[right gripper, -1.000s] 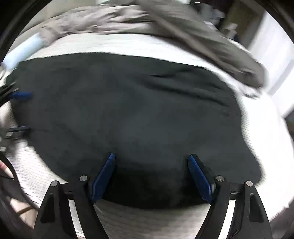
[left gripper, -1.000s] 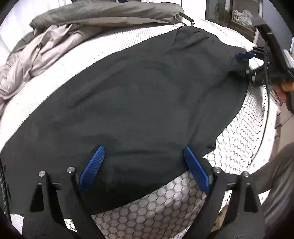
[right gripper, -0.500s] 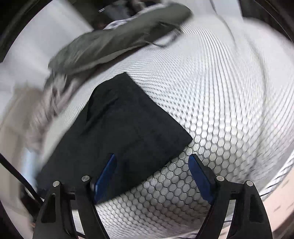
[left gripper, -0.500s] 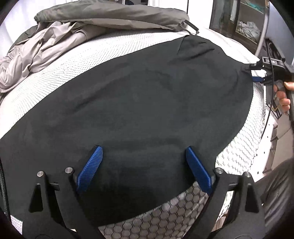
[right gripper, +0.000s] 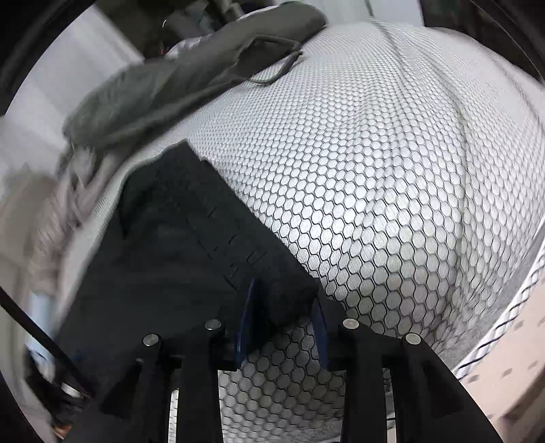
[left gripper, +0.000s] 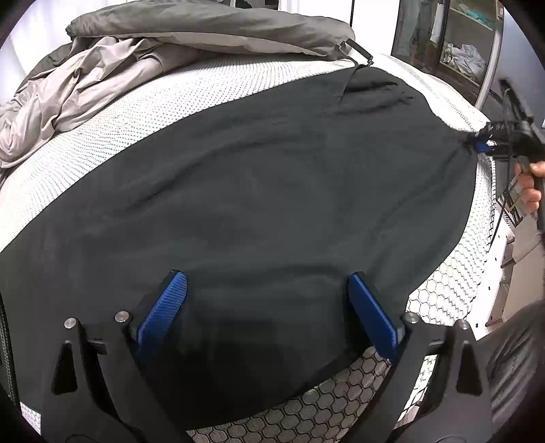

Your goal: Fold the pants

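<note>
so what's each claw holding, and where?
Right claw pinches the pants at a waistband corner. Left claw is open over the pants, holding nothing.

A home bedroom is shown. A mattress (left gripper: 190, 88) with a honeycomb cover is seen, on which grey bedding (left gripper: 204, 27) is heaped. Shelves (left gripper: 463, 44) with laundry are seen beyond it.

Lighting: even, soft indoor light; no glare. Black pants (left gripper: 259, 191) read nearly featureless, darkest just in front of the left gripper (left gripper: 269, 306). Left wrist view: sharp. Right wrist view: motion blur left of the pants (right gripper: 177, 259). Both views: strong fisheye bending, black vignetted corners.
</note>
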Demonstrator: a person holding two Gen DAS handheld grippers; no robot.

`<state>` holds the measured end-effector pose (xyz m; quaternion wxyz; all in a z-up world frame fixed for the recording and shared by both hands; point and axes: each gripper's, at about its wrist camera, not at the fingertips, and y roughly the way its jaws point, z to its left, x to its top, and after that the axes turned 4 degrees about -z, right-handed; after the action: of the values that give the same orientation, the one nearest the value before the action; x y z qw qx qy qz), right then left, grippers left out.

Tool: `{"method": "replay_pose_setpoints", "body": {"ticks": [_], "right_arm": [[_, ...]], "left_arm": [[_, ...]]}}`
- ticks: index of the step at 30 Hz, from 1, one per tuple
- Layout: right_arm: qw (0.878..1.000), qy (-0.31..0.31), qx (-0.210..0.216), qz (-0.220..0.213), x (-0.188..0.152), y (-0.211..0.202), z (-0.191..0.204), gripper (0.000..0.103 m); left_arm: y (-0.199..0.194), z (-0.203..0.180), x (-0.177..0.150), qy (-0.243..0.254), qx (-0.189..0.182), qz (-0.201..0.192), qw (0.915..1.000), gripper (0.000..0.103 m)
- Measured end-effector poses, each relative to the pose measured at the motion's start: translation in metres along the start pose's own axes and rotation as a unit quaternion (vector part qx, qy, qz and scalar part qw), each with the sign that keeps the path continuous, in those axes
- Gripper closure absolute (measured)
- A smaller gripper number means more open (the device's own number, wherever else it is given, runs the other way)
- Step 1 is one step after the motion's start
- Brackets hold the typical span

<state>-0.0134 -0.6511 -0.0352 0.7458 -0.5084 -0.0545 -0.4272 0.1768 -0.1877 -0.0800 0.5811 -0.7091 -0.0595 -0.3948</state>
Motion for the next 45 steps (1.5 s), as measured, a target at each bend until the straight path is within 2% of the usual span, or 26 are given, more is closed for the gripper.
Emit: {"method": "replay_pose_setpoints", "body": {"ticks": [1,2,5,7,9,12,15,21,23,25,28,30,31,33,34,36,37,39,40,41,43,45], "right_arm": [[1.0,0.0,0.003,-0.011,0.001,-0.01,0.0,0.063],[0.999,-0.005,-0.001,-0.044,0.003,-0.025,0.004,0.055],[0.995,-0.009,0.012,-0.102,0.007,-0.047,0.016,0.054],[0.992,-0.017,0.031,-0.125,0.013,-0.05,0.033,0.053],[0.99,-0.027,0.034,-0.133,0.017,-0.046,0.045,0.046],[0.991,-0.036,0.031,-0.129,0.028,-0.031,0.052,0.044],[0.993,-0.043,0.009,-0.112,0.045,0.005,0.066,0.044],[0.993,-0.083,-0.012,-0.084,0.06,0.041,0.112,0.041],[0.991,-0.112,-0.043,-0.065,0.074,0.053,0.124,0.032],[0.988,-0.143,-0.05,-0.041,0.089,0.063,0.13,0.026],[0.976,-0.205,-0.079,-0.007,0.102,0.085,0.131,0.025],[0.971,-0.228,-0.071,0.023,0.104,0.108,0.135,0.025],[0.971,-0.23,-0.061,0.031,0.103,0.115,0.135,0.027],[0.972,-0.229,-0.041,0.031,0.103,0.117,0.134,0.055],[0.973,-0.229,-0.023,0.028,0.103,0.114,0.136,0.056],[0.972,-0.233,-0.021,0.0,0.106,0.106,0.141,0.06],[0.975,-0.222,-0.021,0.002,0.11,0.11,0.138,0.059],[0.979,-0.198,-0.042,0.033,0.116,0.131,0.129,0.055],[0.977,-0.194,-0.062,0.056,0.116,0.146,0.124,0.041],[0.977,-0.191,-0.073,0.063,0.116,0.15,0.123,0.036],[0.98,-0.183,-0.07,0.042,0.115,0.139,0.124,0.036],[0.979,-0.19,-0.077,0.0,0.106,0.105,0.128,0.036]], "left_arm": [[-0.001,0.001,0.002,-0.004,-0.003,-0.005,1.0,0.008],[-0.001,0.002,0.003,-0.009,-0.007,-0.009,0.9999,0.008],[0.003,0.007,0.009,-0.025,-0.005,-0.017,0.9995,0.008],[0.006,0.013,0.011,-0.046,-0.007,-0.016,0.9988,0.008],[0.009,0.016,0.012,-0.061,-0.01,-0.013,0.998,0.008],[0.01,0.013,0.009,-0.053,-0.001,-0.013,0.9985,0.008],[0.011,0.011,0.007,-0.045,0.002,-0.011,0.9989,0.007],[0.02,0.019,0.013,-0.043,-0.023,0.005,0.9988,0.002],[0.02,0.02,0.012,-0.04,-0.026,0.004,0.9989,0.002],[0.02,0.018,0.011,-0.035,-0.025,0.002,0.9991,0.002],[0.02,0.018,0.01,-0.033,-0.025,0.0,0.9991,0.002],[0.02,0.017,0.01,-0.033,-0.024,-0.001,0.9992,0.002],[0.021,0.018,0.01,-0.033,-0.025,-0.001,0.9991,0.001],[0.021,0.018,0.009,-0.034,-0.024,0.0,0.9991,0.001],[0.021,0.018,0.008,-0.033,-0.024,-0.001,0.9992,0.001],[0.022,0.017,0.009,-0.032,-0.024,-0.001,0.9992,0.001],[0.022,0.017,0.009,-0.031,-0.025,0.0,0.9992,0.001],[0.023,0.016,0.009,-0.028,-0.024,0.002,0.9993,0.001],[0.023,0.016,0.01,-0.028,-0.024,0.004,0.9993,0.001],[0.023,0.017,0.01,-0.028,-0.025,0.005,0.9993,0.001],[0.021,0.016,0.012,-0.022,-0.025,0.011,0.9994,0.001],[0.017,0.014,0.014,-0.009,-0.026,0.018,0.9995,0.002]]}}
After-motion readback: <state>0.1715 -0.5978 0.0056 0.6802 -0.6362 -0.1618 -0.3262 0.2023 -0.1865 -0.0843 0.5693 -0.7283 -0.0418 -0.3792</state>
